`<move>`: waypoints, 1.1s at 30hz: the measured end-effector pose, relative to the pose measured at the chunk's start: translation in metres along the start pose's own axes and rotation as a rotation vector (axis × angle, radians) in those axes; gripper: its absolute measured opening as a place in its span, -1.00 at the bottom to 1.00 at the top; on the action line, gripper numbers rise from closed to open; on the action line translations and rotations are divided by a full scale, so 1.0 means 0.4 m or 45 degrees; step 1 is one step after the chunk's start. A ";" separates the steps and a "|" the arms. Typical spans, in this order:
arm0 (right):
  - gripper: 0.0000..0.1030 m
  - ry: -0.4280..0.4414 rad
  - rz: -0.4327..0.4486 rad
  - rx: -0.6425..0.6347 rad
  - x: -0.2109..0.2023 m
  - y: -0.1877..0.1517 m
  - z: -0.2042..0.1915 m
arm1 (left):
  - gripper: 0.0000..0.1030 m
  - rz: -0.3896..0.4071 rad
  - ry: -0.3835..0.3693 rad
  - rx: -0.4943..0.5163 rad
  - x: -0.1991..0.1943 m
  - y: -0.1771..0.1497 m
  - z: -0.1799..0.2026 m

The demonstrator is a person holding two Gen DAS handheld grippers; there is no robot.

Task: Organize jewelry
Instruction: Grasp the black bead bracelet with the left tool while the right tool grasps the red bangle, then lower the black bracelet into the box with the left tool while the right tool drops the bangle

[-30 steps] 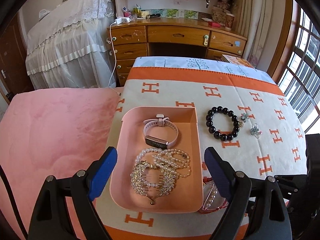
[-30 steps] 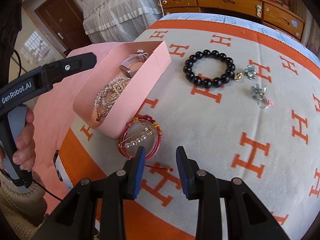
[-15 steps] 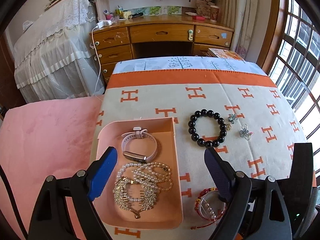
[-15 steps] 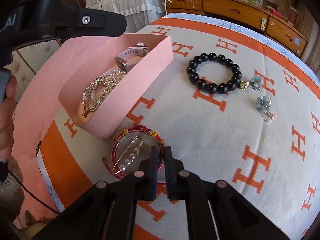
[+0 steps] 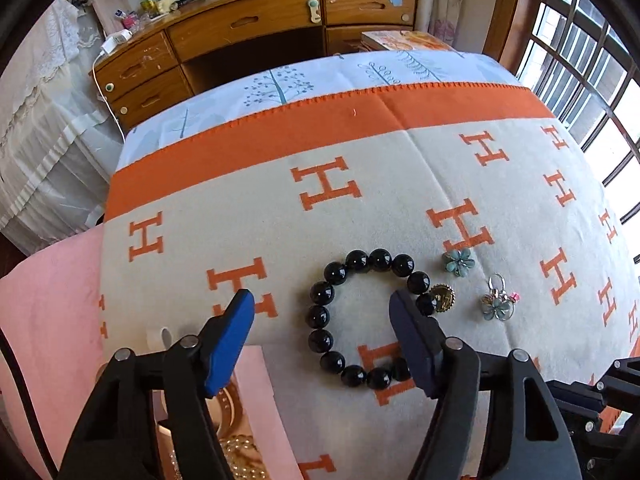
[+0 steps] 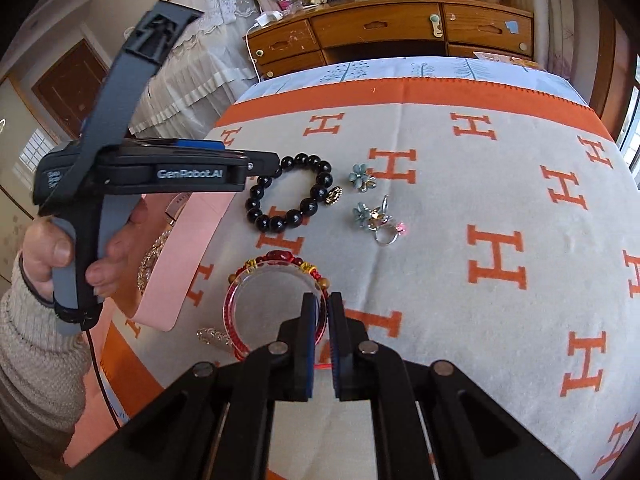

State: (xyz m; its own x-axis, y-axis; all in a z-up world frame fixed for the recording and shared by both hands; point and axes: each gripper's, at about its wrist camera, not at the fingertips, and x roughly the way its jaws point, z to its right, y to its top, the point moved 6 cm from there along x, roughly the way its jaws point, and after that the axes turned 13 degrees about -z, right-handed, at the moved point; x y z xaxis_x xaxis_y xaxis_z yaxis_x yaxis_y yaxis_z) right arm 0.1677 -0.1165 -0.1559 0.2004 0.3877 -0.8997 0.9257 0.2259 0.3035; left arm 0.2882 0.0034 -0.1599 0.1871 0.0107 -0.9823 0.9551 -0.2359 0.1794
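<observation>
On the orange-and-cream H-patterned blanket [image 5: 380,200], the left gripper [image 5: 322,316] has swung from the pink cardboard tray [image 6: 188,256] at seven o'clock, jaws closing around the black beaded bracelet [image 5: 360,320]; the right gripper [image 6: 319,306] has pinched the red-rimmed clear bangle [image 6: 272,304], so both await traying.

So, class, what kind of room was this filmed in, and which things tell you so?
Probably a bedroom at home: a blanket spread over a bed, a wooden desk with drawers behind it, and a lace-covered piece of furniture.

Left gripper [image 5: 320,312]: black plastic arms, blue pads, silver screws. Right gripper [image 6: 319,312]: same black build. Grey-black handle [image 6: 76,248] marked "GenRobot.AI", black cable. Cream knit sleeve [image 6: 28,360].
</observation>
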 end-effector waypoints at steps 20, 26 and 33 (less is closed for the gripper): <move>-0.88 0.024 -0.087 0.064 0.026 0.004 0.029 | -0.56 -0.081 -0.053 0.010 0.077 0.017 0.037; -0.88 0.014 -0.043 0.077 -0.009 0.004 0.016 | -0.76 -0.040 -0.160 -0.097 0.051 -0.038 0.047; -0.88 -0.013 0.038 0.068 -0.075 0.008 -0.013 | -0.76 0.160 -0.283 -0.182 -0.096 -0.112 0.059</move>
State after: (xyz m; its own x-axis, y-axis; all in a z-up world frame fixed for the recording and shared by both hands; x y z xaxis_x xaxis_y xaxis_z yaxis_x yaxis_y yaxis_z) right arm 0.1629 -0.1229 -0.1264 0.2310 0.3841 -0.8939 0.9351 0.1662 0.3130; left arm 0.2329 -0.0095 -0.1317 0.2663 -0.2267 -0.9369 0.9533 -0.0821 0.2908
